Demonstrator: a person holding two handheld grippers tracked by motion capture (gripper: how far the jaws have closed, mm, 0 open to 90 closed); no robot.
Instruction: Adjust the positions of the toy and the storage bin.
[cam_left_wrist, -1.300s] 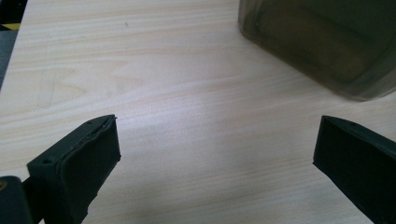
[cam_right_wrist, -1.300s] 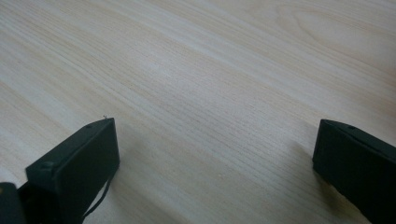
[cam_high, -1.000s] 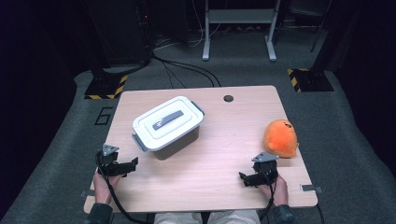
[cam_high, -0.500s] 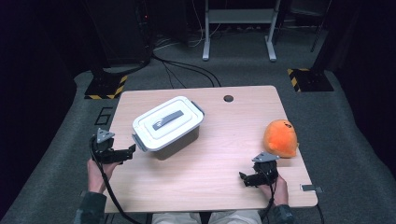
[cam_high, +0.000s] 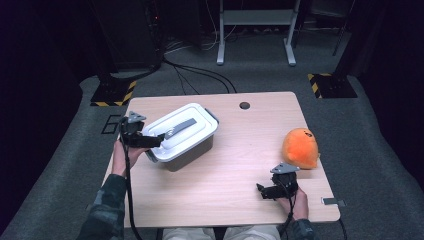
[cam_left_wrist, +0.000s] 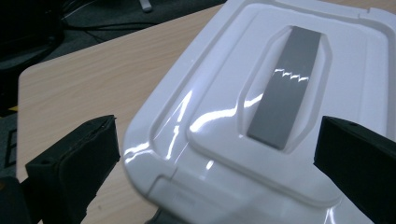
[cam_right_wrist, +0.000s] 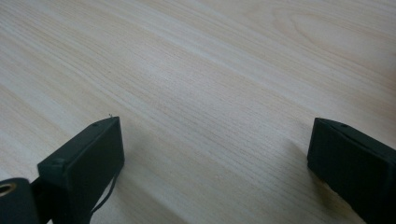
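A white lidded box (cam_high: 182, 135) with a grey handle (cam_high: 180, 126) on its lid stands left of centre on the wooden table (cam_high: 240, 165). My left gripper (cam_high: 152, 141) is open at the box's left end, its jaws wide over the lid's near corner. In the left gripper view the glossy lid (cam_left_wrist: 280, 107) and its grey handle (cam_left_wrist: 287, 105) lie between the two jaws. An orange plush toy (cam_high: 300, 147) sits near the table's right edge. My right gripper (cam_high: 263, 191) rests open low over bare wood, in front of and left of the toy.
A round cable hole (cam_high: 244, 105) sits near the table's far edge. Beyond the table, cables (cam_high: 200, 75) cross grey carpet, with a metal stand (cam_high: 255, 30) and yellow-black striped bases (cam_high: 327, 85) behind.
My left gripper has moved forward and right from the table's near-left area up to the box's left end. The right gripper has stayed in place.
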